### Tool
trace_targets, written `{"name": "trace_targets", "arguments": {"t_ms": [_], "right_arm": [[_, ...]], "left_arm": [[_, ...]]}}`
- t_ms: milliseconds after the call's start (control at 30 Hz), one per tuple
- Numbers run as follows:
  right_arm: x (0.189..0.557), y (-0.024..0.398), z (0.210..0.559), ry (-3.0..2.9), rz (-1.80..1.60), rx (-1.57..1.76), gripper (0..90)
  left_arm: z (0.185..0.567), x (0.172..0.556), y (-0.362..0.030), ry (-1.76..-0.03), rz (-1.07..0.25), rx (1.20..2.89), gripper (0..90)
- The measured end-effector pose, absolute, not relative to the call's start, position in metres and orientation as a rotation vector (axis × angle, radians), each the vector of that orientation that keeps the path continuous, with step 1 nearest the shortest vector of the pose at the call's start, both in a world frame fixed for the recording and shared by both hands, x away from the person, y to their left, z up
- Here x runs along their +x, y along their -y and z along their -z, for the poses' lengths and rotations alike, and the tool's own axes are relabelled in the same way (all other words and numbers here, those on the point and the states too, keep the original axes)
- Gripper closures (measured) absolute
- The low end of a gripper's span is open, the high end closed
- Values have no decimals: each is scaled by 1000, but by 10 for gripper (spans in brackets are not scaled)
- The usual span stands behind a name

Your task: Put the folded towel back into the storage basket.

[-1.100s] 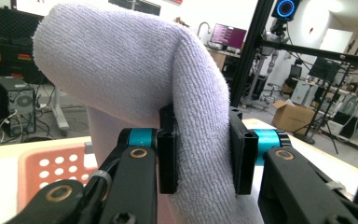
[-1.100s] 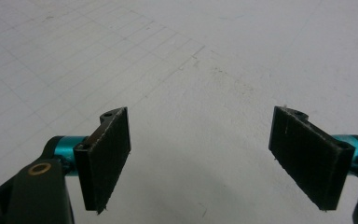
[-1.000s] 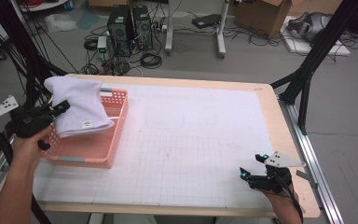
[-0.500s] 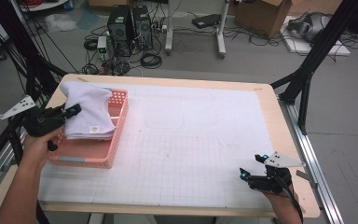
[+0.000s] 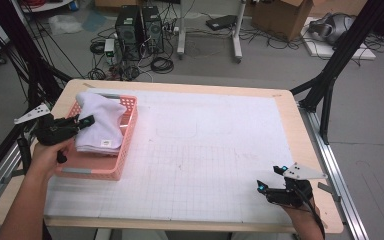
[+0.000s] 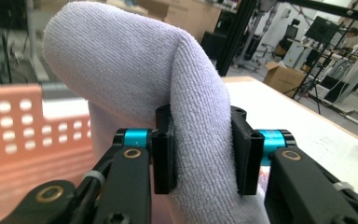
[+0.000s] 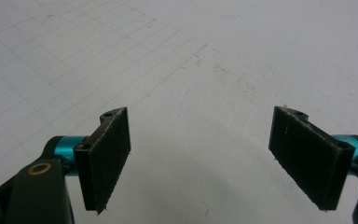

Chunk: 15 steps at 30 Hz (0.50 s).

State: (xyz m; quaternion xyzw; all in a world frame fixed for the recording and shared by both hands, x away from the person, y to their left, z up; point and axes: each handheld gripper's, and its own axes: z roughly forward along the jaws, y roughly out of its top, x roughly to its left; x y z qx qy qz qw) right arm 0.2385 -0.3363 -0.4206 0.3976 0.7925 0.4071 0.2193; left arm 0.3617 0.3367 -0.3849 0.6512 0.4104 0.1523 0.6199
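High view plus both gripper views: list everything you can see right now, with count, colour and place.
towel: one, white, folded, lying in the basket, near end between the left jaws
basket: one, pink, perforated, table's left side
mat: one, white, gridded, covering the table
table: one, light wood rim
computer towers: two, black, floor beyond the table
cardboard box: one, brown, floor, far right
left hand-held gripper: black, pads against the towel, jaws have just been opening
right hand-held gripper: black, open, over the mat near right
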Motion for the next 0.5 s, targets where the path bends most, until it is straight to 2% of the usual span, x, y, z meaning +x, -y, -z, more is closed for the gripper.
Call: {"name": "trace_targets", "arguments": {"t_ms": [133, 167, 233, 300, 500], "right_arm": [[239, 336, 421, -2194, -1125, 1096, 196], [239, 336, 421, -2196, -1124, 1102, 196], [239, 336, 422, -2199, -1123, 1101, 196], [239, 335, 422, -2200, -1124, 1097, 196], [239, 335, 423, -2205, -1121, 1100, 196]], "left_arm": [[387, 366, -339, -1058, -292, 1481, 516], [388, 367, -340, -1094, -289, 1486, 443], [389, 369, -340, -1176, -264, 1489, 369], [388, 368, -343, -1242, -288, 1504, 360], [380, 362, -350, -1289, -378, 1470, 334]]}}
